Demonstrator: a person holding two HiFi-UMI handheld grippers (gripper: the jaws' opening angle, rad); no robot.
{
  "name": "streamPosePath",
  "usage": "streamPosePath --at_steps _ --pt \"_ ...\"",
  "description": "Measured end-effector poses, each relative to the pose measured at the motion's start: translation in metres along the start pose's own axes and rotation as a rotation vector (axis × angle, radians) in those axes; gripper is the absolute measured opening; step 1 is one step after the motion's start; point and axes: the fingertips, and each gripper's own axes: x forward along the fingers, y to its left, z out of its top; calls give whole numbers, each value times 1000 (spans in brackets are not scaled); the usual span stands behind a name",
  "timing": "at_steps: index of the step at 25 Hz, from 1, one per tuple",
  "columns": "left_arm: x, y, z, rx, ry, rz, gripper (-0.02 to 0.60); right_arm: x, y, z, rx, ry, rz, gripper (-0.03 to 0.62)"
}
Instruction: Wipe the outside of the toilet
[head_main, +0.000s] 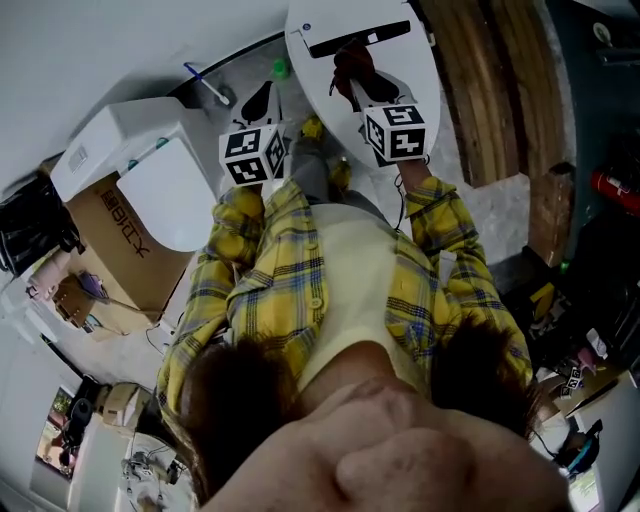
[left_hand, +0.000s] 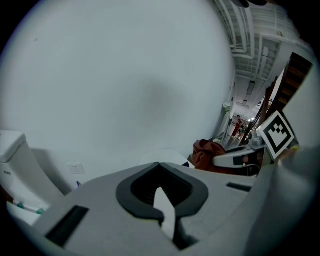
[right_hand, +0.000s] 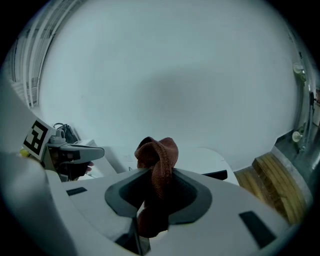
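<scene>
The white toilet (head_main: 150, 165) stands at the left of the head view, tank toward the wall and lid down; its tank (left_hand: 14, 165) also shows at the left edge of the left gripper view. My right gripper (head_main: 350, 72) is shut on a rust-red cloth (right_hand: 157, 160), which bunches up above the jaws and hangs over a white oval surface (head_main: 345, 25). My left gripper (head_main: 262, 98) hovers beside it, right of the toilet, its jaws closed with nothing between them. From the left gripper view, the cloth (left_hand: 207, 152) and the right gripper's marker cube (left_hand: 277, 132) appear on the right.
A cardboard box (head_main: 120, 240) sits in front of the toilet. A blue-handled brush (head_main: 205, 82) leans by the wall. Wooden planks (head_main: 495, 90) run along the right, also in the right gripper view (right_hand: 277, 187). Cluttered gear lies at the lower left and right.
</scene>
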Motion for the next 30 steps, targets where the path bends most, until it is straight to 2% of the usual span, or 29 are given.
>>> streamPosePath --at_steps 13,24,30 --pt "61 41 -2 -30 65 24 8 98 -5 23 -59 81 47 118" --pt "102 74 -11 -88 109 43 8 157 3 24 -76 159 90 118" --pt "121 81 -15 -89 121 33 8 181 4 15 -99 222 95 118"
